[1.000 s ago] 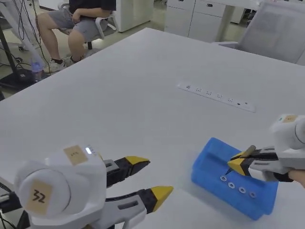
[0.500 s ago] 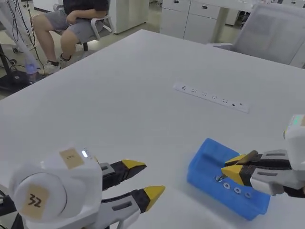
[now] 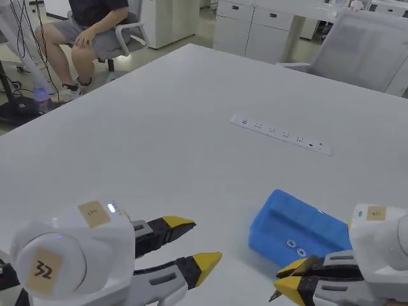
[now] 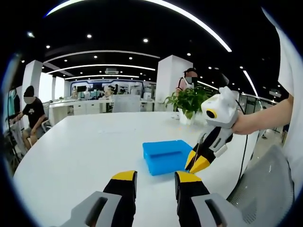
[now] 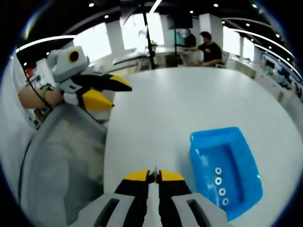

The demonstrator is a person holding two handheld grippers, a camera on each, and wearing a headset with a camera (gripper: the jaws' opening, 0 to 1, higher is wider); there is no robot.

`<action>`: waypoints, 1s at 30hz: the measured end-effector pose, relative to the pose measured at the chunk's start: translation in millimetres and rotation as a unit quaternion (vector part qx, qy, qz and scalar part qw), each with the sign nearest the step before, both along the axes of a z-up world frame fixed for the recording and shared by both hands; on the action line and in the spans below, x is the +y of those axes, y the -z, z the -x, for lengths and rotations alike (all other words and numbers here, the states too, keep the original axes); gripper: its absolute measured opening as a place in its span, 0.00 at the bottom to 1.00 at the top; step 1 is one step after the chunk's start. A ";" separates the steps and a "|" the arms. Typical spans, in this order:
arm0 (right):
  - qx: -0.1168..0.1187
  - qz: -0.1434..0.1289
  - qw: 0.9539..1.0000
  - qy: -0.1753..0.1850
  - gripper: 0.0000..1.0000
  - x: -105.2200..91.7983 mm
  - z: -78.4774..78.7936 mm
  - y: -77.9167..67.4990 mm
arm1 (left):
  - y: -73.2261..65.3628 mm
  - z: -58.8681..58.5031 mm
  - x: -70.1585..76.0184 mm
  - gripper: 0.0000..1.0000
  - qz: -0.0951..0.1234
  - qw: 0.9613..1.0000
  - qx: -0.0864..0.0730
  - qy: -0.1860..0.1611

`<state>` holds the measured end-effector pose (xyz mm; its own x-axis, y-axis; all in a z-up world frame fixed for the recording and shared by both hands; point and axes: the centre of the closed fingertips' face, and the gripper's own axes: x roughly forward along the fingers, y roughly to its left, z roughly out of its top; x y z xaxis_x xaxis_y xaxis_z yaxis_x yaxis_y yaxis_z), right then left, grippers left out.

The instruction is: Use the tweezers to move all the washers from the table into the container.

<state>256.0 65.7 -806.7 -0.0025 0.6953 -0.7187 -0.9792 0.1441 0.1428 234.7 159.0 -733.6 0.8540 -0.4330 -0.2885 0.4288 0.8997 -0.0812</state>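
Table [image 3: 191, 127] white; tweezers [image 5: 152, 182] barely discernible in right gripper [image 3: 285, 279].

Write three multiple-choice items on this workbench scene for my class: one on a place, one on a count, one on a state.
1. Where do the washers lie?
A: in a glass jar. B: in the blue container. C: on a red plate.
2. How many washers does the right gripper view show?
A: four. B: one. C: nine.
3. How do the jaws of the left gripper stand?
A: shut on a screw. B: shut on a washer. C: apart, holding nothing.

Answers:
1 B, they lie on the container's blue floor.
2 A, four rings lie in a line.
3 C, a clear gap shows between the yellow tips.
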 end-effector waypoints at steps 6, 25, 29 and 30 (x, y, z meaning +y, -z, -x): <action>0.031 0.018 0.999 -0.012 0.04 0.0 14.5 10.5 | -1.8 0.1 -0.6 0.31 0.010 1.000 -0.001 0.000; 0.031 0.037 0.998 -0.029 0.04 -1.2 21.5 17.5 | -3.1 -0.2 1.0 0.33 0.017 1.000 -0.005 -0.003; 0.021 0.040 0.998 -0.036 0.04 0.8 24.4 17.6 | -3.2 -0.3 1.3 0.33 0.019 1.000 -0.005 -0.004; 0.012 0.041 0.998 -0.046 0.04 1.5 25.4 17.6 | -3.1 -0.4 1.7 0.33 0.019 1.000 -0.005 -0.005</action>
